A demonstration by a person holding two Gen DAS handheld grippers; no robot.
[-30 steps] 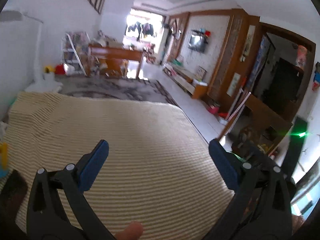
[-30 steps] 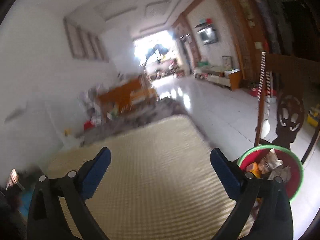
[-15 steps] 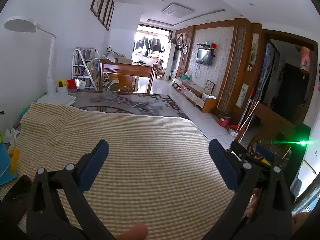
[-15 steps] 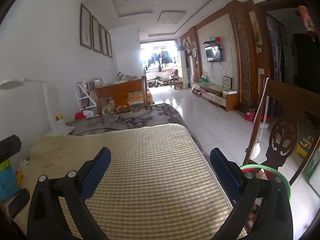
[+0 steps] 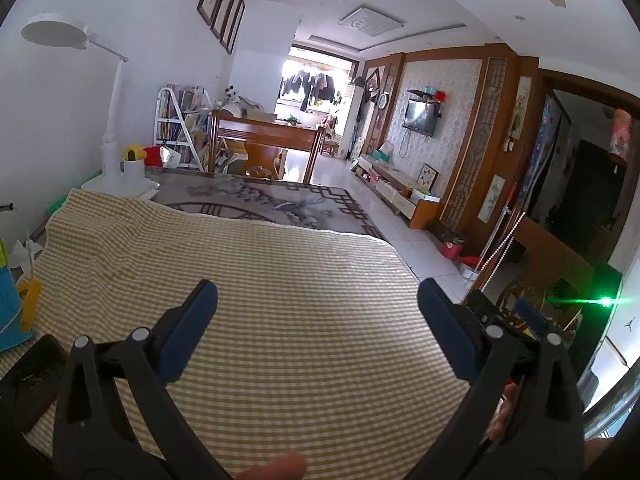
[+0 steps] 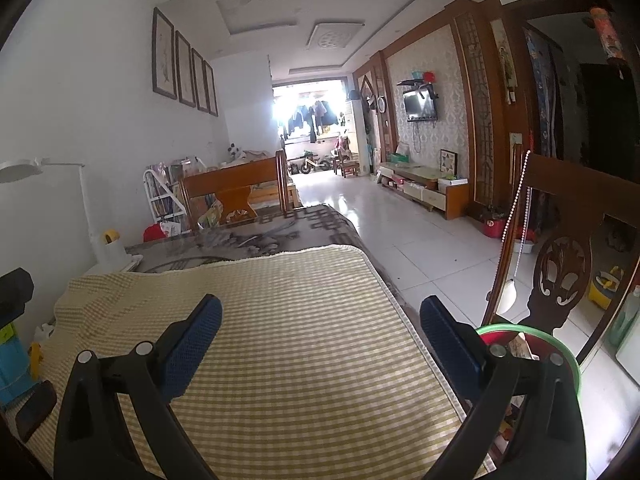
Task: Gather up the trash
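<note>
**Both claws open and empty above the checked cloth; trash sits in the red basin at the right**

Left claw [image 5: 316,312]: jaws spread wide, nothing between the blue pads [image 5: 188,332]. It hangs over the yellow-and-white checked cloth [image 5: 280,280] that covers the near end of the worktop. A fingertip [image 5: 276,468] of the person shows at the bottom edge of the left wrist view, under the claw frame.

Right claw [image 6: 320,328]: jaws likewise wide apart, holding nothing, above the same cloth, near its right edge.

Trash: crumpled paper pieces [image 6: 520,346] lie inside a red basin with a green rim [image 6: 560,344]. The basin sits below and to the right of the worktop, just beside the right claw's right finger and in front of a carved wooden chair back [image 6: 560,276]. Most of the basin is hidden behind the claw frame. No loose scraps are visible on the cloth in either view.

Other items: at the far left corner of the worktop stands a white desk lamp [image 5: 108,80] with a white cup [image 5: 132,166] beside its base. Along the left edge, a blue toy-like object [image 5: 8,312] and a dark flat object [image 5: 32,376], kind not determinable. Beyond the cloth, the worktop shows a grey patterned covering [image 5: 272,200]. A string of white beads [image 6: 516,216] hangs from the chair.
</note>
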